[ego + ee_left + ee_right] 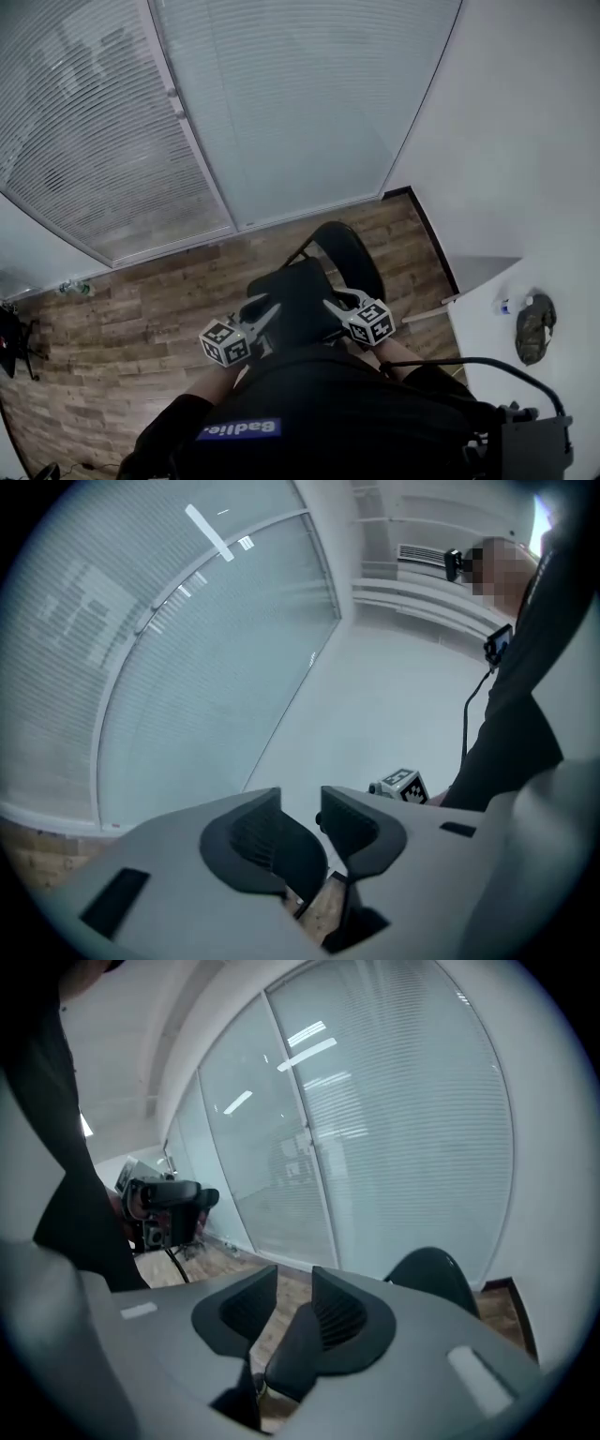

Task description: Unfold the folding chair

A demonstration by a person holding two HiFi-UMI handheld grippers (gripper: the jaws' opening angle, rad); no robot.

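A black folding chair (309, 286) stands on the wood floor just in front of me, its rounded backrest (354, 253) on the far side. The backrest (433, 1277) also rises behind the jaws in the right gripper view. My left gripper (265, 315) hangs over the near left of the seat and my right gripper (334, 306) over its near right. The left gripper (302, 810) has its jaws apart with nothing between the pads. The right gripper (294, 1286) shows a narrower gap with no object at the tips. A dark shape low in that gap is unclear.
A glass wall with blinds (281, 112) runs along the far side, and a white wall meets it at the right. A white table (487, 356) at my right carries a camouflage-coloured object (535, 328) and a small bottle (505, 306). A camera on a stand (169, 1202) is off to one side.
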